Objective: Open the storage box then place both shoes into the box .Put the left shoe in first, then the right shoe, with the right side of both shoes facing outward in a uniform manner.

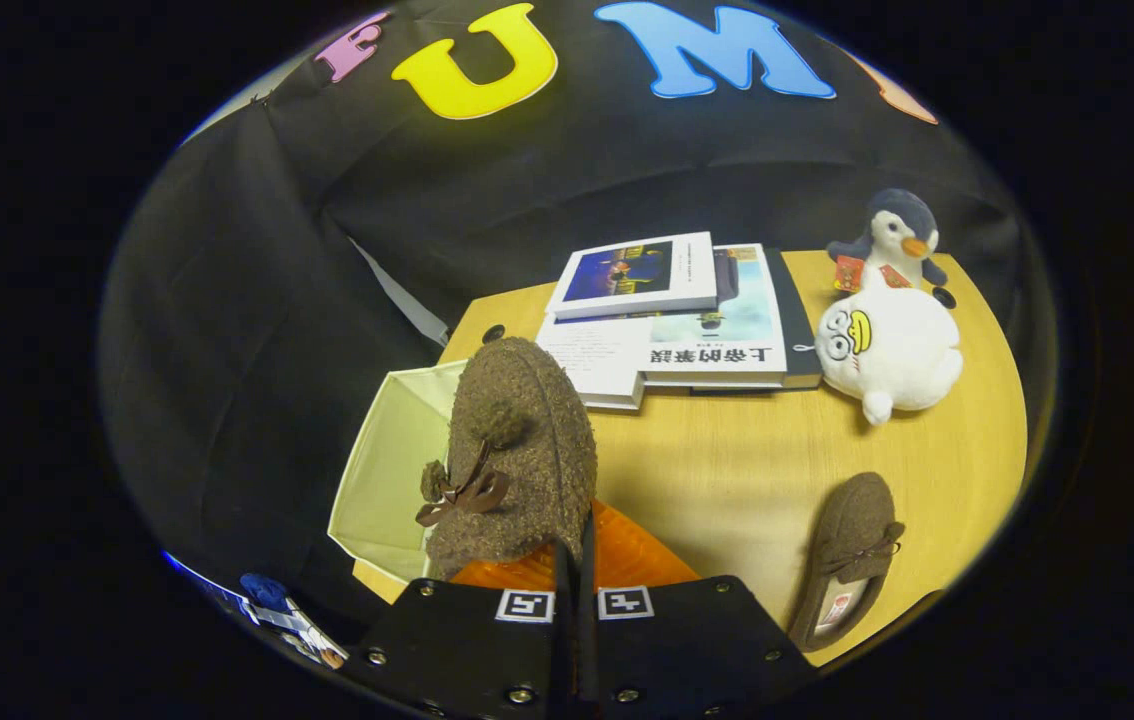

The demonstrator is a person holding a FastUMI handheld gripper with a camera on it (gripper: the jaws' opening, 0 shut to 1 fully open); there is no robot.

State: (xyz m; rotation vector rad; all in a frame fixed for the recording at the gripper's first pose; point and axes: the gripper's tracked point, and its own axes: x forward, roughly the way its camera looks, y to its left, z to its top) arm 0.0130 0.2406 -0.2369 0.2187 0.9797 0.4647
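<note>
Held item: brown fuzzy shoe with a bow and pompoms [517,450], carried toe-forward just ahead of the fingers, its orange sole [617,555] turned toward the table side.
Gripper [575,570]: fingers pressed close together, pinching the rear edge of the held shoe; only a thin slit shows between them.
Reason for grip: judged to be a heel-rim pinch, leaving the whole toe free to enter the box first.
Storage box [387,470]: cream fabric, already open, standing off the near corner of the table; the shoe's toe hangs over its opening.
Reason for tilt: the shoe lies on its side, probably so that one flank faces outward once it is set down; which flank this is cannot be told.
Second shoe [847,565]: matching brown shoe, lying flat on the wooden table [727,470], well apart from the box and not yet handled.
Hand pose: gripper raised above table level, pointed forward and slightly down toward the box.
Stage, as judged: box opened, first shoe mid-placement, second still to fetch.
Bystanders: stack of books [677,320], white plush [887,350] and penguin plush [897,235] on the far side of the table.
</note>
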